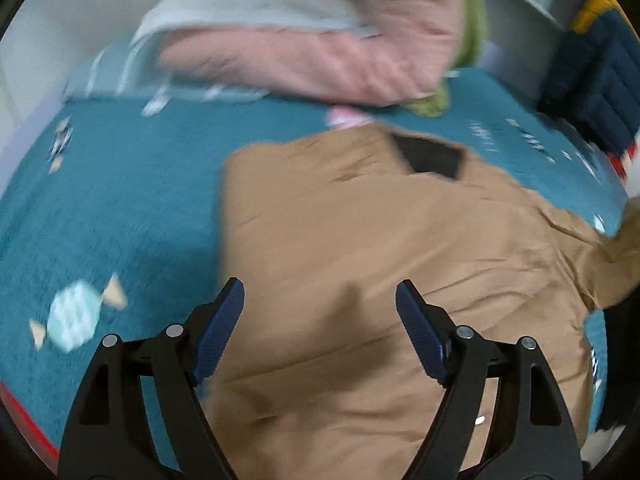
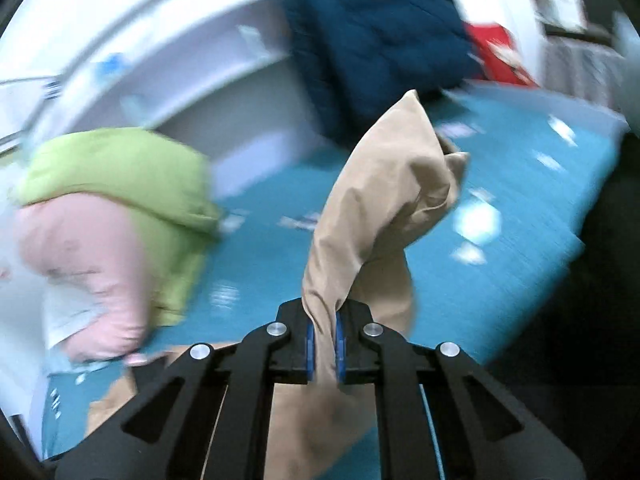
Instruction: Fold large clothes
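The left gripper (image 1: 320, 292) stands at the bottom of its own view with its blue-padded fingers (image 1: 218, 332) spread wide and nothing between them, poised above the tan garment (image 1: 380, 260). That garment lies spread on a teal blanket (image 1: 120, 200) printed with pale candy shapes, filling the centre and lower right of the frame, with a dark opening (image 1: 430, 158), probably the neckline, though the blur leaves that unsure, toward its upper edge. Above it, across the top of the frame, sits a pink garment (image 1: 320, 48) with a light green garment (image 1: 472, 36) just behind it at the upper right, and a dark blue quilted garment (image 1: 600, 80) at the far right edge. In the right wrist view the right gripper (image 2: 325, 340) at bottom centre has its jaws drawn narrow and pinched on a fold of the tan garment (image 2: 380, 208), which rises from the pads in a bunched column to the middle of the frame, clear of the teal blanket (image 2: 520, 240) behind it. The light green garment (image 2: 120, 168) and pink garment (image 2: 88, 264) appear at the left, touching each other, and the dark blue quilted garment (image 2: 372, 32) at top centre beside a red item (image 2: 496, 52).
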`<state>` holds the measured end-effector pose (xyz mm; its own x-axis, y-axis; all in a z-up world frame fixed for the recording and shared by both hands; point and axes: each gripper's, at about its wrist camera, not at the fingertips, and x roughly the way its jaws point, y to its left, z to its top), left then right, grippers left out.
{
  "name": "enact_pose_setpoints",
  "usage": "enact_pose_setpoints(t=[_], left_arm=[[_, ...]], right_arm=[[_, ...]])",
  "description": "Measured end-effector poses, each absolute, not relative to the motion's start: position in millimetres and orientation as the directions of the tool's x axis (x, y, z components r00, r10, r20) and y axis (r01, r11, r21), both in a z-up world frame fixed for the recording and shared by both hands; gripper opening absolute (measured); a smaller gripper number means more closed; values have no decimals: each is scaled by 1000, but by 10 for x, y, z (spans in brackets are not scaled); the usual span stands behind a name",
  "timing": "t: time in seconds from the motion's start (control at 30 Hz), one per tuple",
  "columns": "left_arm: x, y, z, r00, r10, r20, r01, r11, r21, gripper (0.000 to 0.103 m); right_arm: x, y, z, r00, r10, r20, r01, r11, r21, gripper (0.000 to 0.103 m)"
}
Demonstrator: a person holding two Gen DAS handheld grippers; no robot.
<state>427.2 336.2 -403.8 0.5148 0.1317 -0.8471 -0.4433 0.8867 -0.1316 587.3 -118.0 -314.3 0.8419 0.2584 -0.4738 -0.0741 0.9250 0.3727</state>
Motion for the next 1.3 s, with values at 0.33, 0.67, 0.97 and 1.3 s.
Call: enact_pose_setpoints(t=[0.33, 0.67, 0.97, 1.3], left_arm=[[3784, 3712, -4080, 604, 120, -788, -522, 807, -277, 79], [3618, 3827, -4100, 627, 101, -773, -518, 794, -316, 79], [3645, 3721, -3710, 704, 88, -704, -458, 814, -357, 82], [4674, 3021, -3873, 632, -173, -755, -239, 884, -403, 82]], right_arm=[[5416, 1195, -3309, 515, 719, -468, -554, 695, 459, 8], [4922, 2112, -4622, 282, 596, -752, -583, 729, 359, 21], [4664, 1914, -3989, 309, 642, -702, -648, 682, 338, 71], [5669, 636, -4284, 317, 496, -808, -311, 860, 406, 23]])
